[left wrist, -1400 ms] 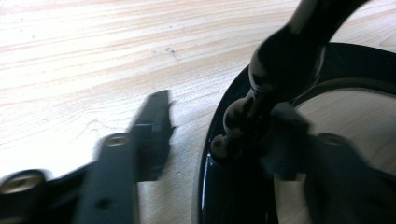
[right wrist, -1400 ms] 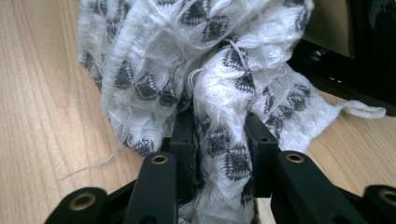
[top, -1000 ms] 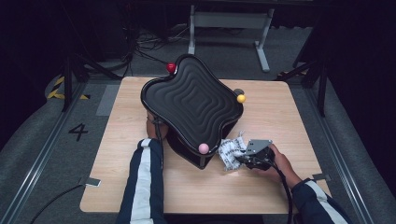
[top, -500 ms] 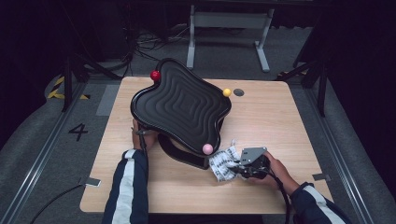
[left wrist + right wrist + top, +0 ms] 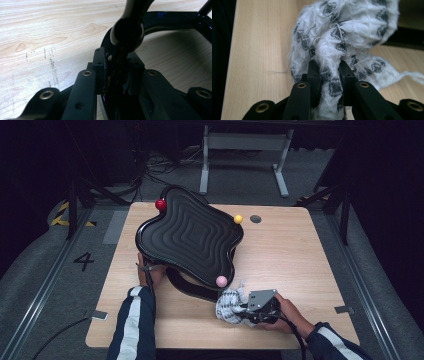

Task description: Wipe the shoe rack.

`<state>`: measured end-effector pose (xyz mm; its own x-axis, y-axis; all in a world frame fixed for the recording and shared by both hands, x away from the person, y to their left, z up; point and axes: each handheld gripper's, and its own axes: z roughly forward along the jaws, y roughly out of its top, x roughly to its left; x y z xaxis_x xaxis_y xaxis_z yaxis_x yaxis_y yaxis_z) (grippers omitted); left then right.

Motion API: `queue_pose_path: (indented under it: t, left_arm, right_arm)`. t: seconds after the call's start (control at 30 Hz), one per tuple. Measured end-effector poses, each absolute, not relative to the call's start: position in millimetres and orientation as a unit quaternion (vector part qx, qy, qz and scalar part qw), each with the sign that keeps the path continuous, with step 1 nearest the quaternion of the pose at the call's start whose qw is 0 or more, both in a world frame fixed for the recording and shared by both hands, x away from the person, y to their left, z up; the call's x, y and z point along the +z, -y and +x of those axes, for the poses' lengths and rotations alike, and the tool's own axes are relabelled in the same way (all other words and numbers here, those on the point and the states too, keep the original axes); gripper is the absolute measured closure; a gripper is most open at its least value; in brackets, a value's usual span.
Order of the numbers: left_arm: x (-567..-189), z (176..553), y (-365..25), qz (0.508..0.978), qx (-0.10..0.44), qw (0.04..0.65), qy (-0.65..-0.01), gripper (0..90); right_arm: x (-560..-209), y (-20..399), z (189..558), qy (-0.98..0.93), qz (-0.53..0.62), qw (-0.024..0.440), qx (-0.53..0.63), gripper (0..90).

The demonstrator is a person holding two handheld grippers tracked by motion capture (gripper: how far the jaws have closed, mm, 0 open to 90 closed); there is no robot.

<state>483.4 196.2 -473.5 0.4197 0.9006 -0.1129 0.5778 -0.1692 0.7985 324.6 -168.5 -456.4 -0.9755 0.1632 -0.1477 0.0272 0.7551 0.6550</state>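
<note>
A black wavy-topped tray (image 5: 190, 235) stands tilted on a black ring base (image 5: 187, 287) on the wooden table (image 5: 290, 255). Its corners carry a red ball (image 5: 160, 204), a yellow ball (image 5: 238, 219) and a pink ball (image 5: 221, 280). My left gripper (image 5: 116, 67) is shut on a glossy black strut (image 5: 128, 30) of the base; in the high view the left hand (image 5: 147, 272) reaches under the tray's left edge. My right gripper (image 5: 245, 312) is shut on a white cloth with black pattern (image 5: 230, 304) just right of the base; the cloth (image 5: 347, 30) bunches up beyond the jaws (image 5: 329, 72).
A small dark round hole (image 5: 255, 219) sits in the table near the yellow ball. Behind the table stands a grey metal frame (image 5: 245, 142) among cables on the floor. A "4" (image 5: 83, 261) marks the floor at left.
The tray has shifted left across the table with the left hand. The right gripper has carried the cloth a little left and toward the table's near edge.
</note>
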Motion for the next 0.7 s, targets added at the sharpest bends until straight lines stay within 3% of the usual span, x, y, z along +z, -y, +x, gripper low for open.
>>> queue_pose_path:
  t: [0.27,0.47,0.63,0.7]
  left_arm:
    - [-472.9,476.9,-197.5,0.747,0.196,0.404,-0.491,74.3]
    - [-474.0,469.4,-203.7,0.743,0.188,0.416,-0.489,74.2]
    - [-474.5,453.2,-203.9,0.754,0.183,0.419,-0.471,74.2]
    - [-474.6,445.8,-203.2,0.756,0.184,0.418,-0.468,74.3]
  right_arm:
    - [-465.9,142.3,326.5,-0.927,0.065,0.144,0.340,75.4]
    - [-467.5,144.9,334.5,-0.922,0.090,0.185,0.327,76.0]
    - [-468.3,159.2,350.9,-0.914,0.147,0.196,0.324,76.0]
    - [-467.4,167.1,354.9,-0.913,0.151,0.179,0.334,76.3]
